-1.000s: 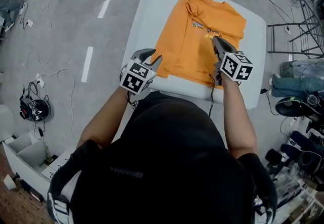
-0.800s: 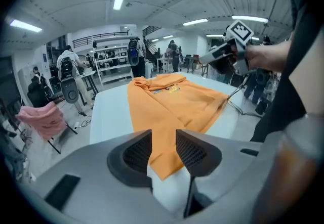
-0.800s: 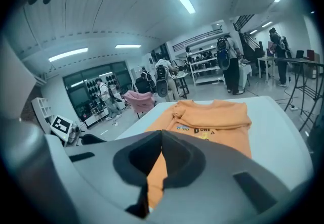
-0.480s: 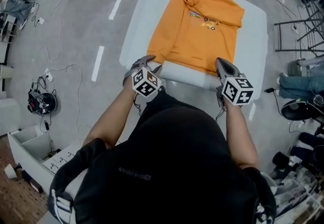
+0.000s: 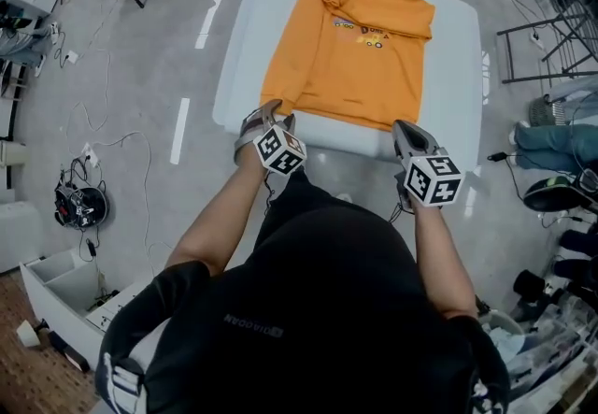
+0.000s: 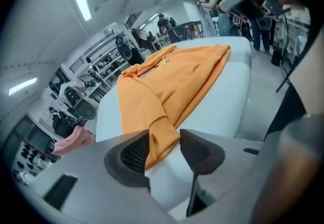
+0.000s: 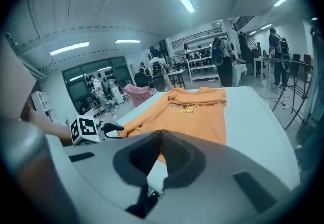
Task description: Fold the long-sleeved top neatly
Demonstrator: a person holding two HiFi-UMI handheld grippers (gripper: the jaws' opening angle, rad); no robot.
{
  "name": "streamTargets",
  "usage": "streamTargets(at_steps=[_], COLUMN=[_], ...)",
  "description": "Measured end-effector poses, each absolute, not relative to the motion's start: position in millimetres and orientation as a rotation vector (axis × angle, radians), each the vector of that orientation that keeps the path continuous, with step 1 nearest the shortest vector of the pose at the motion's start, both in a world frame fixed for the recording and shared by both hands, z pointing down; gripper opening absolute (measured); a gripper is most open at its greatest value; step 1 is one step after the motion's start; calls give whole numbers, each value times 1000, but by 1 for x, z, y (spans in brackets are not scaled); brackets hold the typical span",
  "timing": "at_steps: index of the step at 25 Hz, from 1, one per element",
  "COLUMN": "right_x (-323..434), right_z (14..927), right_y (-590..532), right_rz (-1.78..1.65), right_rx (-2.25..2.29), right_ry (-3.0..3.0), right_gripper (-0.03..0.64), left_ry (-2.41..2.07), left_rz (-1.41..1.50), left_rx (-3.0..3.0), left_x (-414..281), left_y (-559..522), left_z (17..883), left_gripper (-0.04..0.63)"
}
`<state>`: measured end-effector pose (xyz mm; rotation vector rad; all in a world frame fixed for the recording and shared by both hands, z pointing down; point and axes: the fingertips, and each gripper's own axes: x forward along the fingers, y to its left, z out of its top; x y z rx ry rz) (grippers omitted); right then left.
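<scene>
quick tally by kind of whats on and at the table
orange long-sleeved top: 1
white table: 1
grippers: 2, left gripper opening with the top's corner between its jaws, right gripper shut
total: 4

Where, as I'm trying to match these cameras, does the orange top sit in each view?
Head view: orange top upper centre, spread flat on the white table.
Left gripper view: centre, its near corner lying between the left gripper's opening jaws.
Right gripper view: centre, just beyond the right gripper's shut jaws.
Shared landmark: the chest print, visible in all three.
</scene>
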<state>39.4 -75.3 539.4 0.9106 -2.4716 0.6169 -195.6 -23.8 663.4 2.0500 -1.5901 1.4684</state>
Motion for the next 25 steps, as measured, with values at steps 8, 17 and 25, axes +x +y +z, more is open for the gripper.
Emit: streamTargets(at_steps=[8,17,25], right_x=[29,-10,-19], right_z=[532,530,529], right_y=[-91,-108,-111], right_rz=[589,589,581], right_rx=[926,881,848], right_ry=[-2487,-2516,-2496], right_gripper=[5,6,6], left_ry=[-1731,-1634,-1564], left_rz=[1267,1546,928], left_rx=[2014,1974,1939], left_x=[-236,-278,-277], left_y=[-25,-8,1], left_z=[621,640,635], left_gripper=[51,49,176])
